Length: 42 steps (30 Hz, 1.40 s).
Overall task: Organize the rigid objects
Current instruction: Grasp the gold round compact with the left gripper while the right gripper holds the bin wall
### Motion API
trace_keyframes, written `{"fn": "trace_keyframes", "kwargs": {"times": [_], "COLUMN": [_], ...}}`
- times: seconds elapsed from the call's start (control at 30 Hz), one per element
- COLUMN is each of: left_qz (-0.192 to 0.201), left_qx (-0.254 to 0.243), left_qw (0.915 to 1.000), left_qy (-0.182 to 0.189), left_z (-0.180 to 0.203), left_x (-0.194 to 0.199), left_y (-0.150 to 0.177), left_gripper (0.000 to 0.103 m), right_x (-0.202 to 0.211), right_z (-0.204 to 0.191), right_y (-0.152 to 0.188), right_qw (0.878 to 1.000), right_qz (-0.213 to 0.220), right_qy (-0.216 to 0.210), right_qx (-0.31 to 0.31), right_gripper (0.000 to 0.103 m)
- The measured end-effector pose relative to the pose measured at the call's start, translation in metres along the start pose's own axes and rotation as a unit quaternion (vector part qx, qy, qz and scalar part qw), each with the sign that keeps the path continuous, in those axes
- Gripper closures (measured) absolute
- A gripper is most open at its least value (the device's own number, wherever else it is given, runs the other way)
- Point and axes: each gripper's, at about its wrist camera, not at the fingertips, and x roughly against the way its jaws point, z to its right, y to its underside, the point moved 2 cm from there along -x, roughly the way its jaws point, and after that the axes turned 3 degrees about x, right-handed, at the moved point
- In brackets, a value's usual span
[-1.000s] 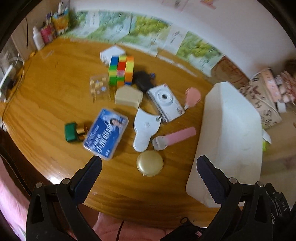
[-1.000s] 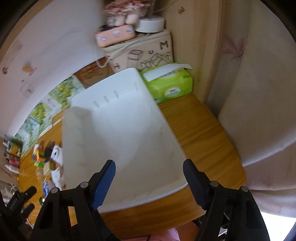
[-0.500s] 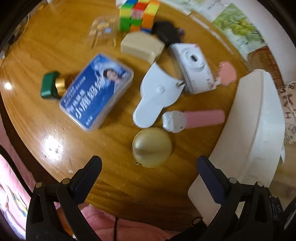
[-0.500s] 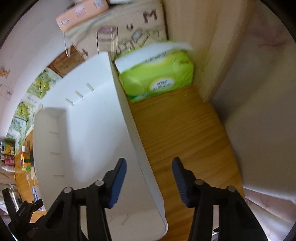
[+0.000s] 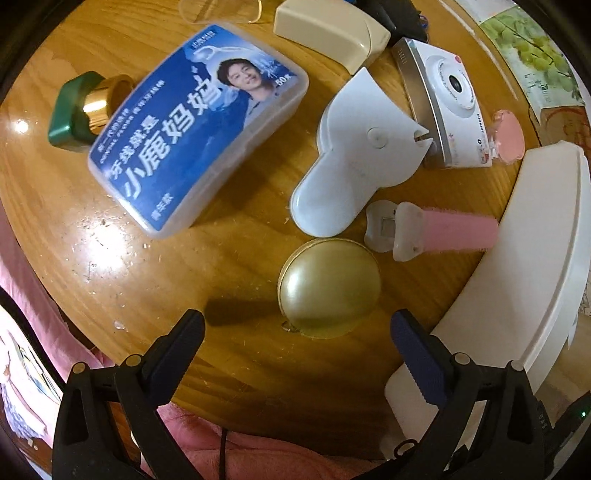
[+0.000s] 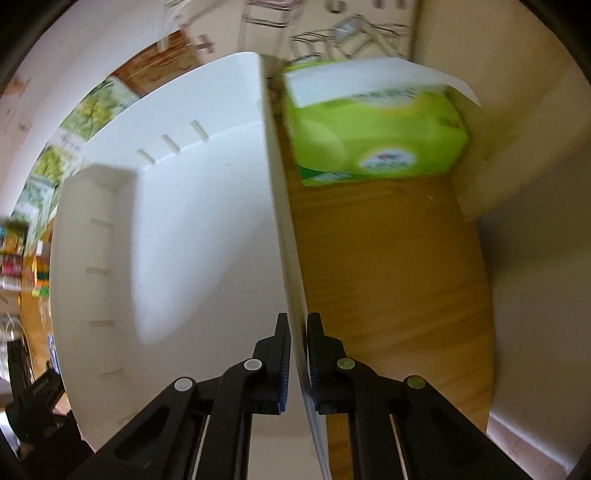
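White bin [image 6: 192,221] sits on the right part of the wooden table [image 5: 229,354], and its right wall is clamped between the fingers [image 6: 282,354] of the right gripper [image 6: 298,356], one finger inside the bin, one outside. Bin interior looks bare from the right wrist view; slots line its far and left walls. Just right of it, at the far end, is a green tissue pack [image 6: 373,136] with a white sheet sticking out the top.

Left gripper [image 5: 295,336] hangs above the table with its fingers wide apart, holding nothing. A round gold compact [image 5: 328,286] lies on the table just beyond and between the fingertips, not touched. The bin's outer wall [image 5: 532,266] runs down the right of that view.

Other items on the table, left wrist view:
- pink-handled razor [image 5: 428,230], just beyond the compact, handle tip at the bin wall
- white flat fan-shaped tool [image 5: 354,155], left of the razor, far corner meeting the white camera [image 5: 443,99]
- small pink round piece [image 5: 508,136], right of the camera
- blue labelled clear box [image 5: 195,125], left of centre, tilted
- green bottle with gold collar [image 5: 85,107], on its side at the box's left edge
- beige case [image 5: 332,29], far side
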Motion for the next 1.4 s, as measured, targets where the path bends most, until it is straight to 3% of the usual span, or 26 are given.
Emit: {"fn": "trace_keyframes", "kwargs": {"times": [0.3,0.57,0.67,0.9,1.23,1.4], "left_qz": [-0.008,-0.002,-0.001,0.003,0.003,0.001], "left_qx": [-0.007,0.017,0.01,-0.007,0.004,0.013], "left_qw": [0.9999,0.9998,0.9999,0.9999,0.9995,0.9989], "left_qy": [-0.012,-0.012,-0.01,0.01,0.03,0.046], "left_z": [0.032,0.033,0.034,0.063,0.068,0.043], "left_x": [-0.007,0.004,0.01,0.02,0.021,0.008], "left_y": [-0.016,-0.032,-0.036,-0.026,-0.017,-0.009], "left_gripper": [0.005,0.013,0.019,0.046,0.049,0.051], "right_x": [-0.004,-0.014,-0.016,-0.005,-0.003,-0.005], "right_z": [-0.022,-0.048,-0.052,-0.043,-0.037,-0.036], "right_y": [-0.011,-0.023,-0.026,-0.016,-0.015,-0.013], "right_qw": [0.999,0.997,0.997,0.997,0.997,0.997], "right_qz": [0.017,0.024,0.025,0.025,0.025,0.018], "right_qy": [-0.01,0.001,0.0,-0.007,-0.013,-0.012], "right_qx": [0.046,0.073,0.074,0.067,0.068,0.069], "right_gripper": [0.095,0.095,0.095,0.095,0.095,0.095]}}
